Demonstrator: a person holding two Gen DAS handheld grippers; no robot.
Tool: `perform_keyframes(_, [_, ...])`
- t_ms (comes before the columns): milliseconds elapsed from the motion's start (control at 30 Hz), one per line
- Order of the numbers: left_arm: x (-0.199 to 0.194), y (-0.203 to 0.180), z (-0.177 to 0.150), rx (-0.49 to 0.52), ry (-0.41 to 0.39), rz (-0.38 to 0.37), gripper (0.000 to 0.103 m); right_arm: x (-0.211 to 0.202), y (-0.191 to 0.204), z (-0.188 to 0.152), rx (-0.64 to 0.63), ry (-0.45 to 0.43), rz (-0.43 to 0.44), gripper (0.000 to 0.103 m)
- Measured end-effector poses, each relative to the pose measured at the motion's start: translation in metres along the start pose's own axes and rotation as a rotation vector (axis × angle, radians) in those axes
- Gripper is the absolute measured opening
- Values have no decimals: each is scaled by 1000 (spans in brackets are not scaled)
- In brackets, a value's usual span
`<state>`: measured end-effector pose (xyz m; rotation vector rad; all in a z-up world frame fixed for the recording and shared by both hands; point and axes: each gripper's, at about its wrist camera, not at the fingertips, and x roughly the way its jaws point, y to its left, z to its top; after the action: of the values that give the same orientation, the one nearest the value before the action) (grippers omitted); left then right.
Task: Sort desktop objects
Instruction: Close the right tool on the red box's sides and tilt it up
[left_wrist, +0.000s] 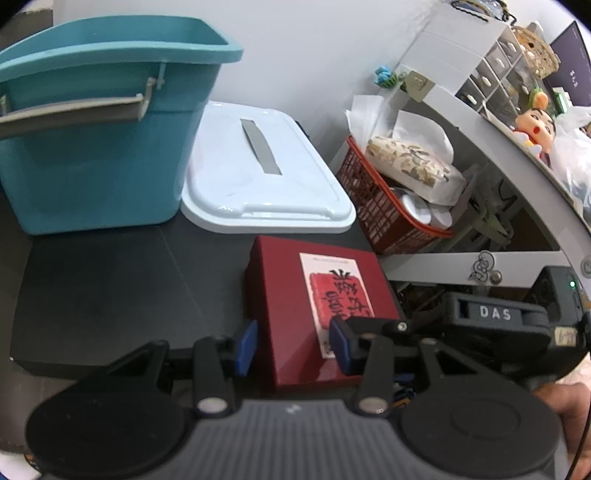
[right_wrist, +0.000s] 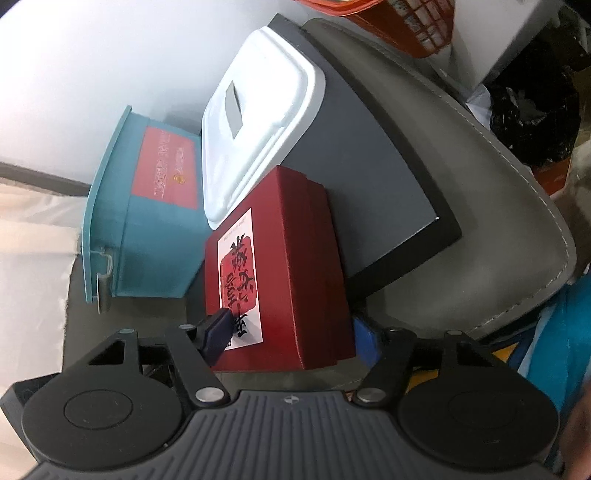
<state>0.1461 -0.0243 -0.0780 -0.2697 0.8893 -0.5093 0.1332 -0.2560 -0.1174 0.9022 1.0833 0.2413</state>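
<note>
Grey-white wall backs a cluttered desk covered with a stitched grey pad, and a dark flat mat lies on top as the work area. From the left wrist view, a tall teal plastic bin with a grey handle stands at 10 o'clock on the mat. A white plastic lid with a grey slot lies flat at 12 o'clock, and a red mesh basket stuffed with tissue packs sits at 2 o'clock under a shelf.

The task's thing, a dark red cardboard box with a white-and-red calligraphy label, lies label-up at the mat's near edge, just in front of the lid. Its near end seems to hang over that edge, which would leave room underneath for a finger.

The right hand-held gripper is rolled onto its side. One blue pad lies on the label and the other sits by the opposite face, so I judge it is pinching the box through its thickness. The left hand-held gripper hangs just short of the box with its jaws at their narrowest and nothing between them, probably on standby.

A flat red package already lies inside the bin, so that is likely where the box will go. The bin is open-topped, and its lid lies off to one side.
</note>
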Motion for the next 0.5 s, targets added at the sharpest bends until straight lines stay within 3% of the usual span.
perform_keyframes(267, [-9,-1,-2,36,-18,43,48,-5,12,-11,-46,1,-6,66])
perform_keyframes(500, [-20,2,-4,75,-58,153,57,-10,29,-22,-125,-21,-25,61])
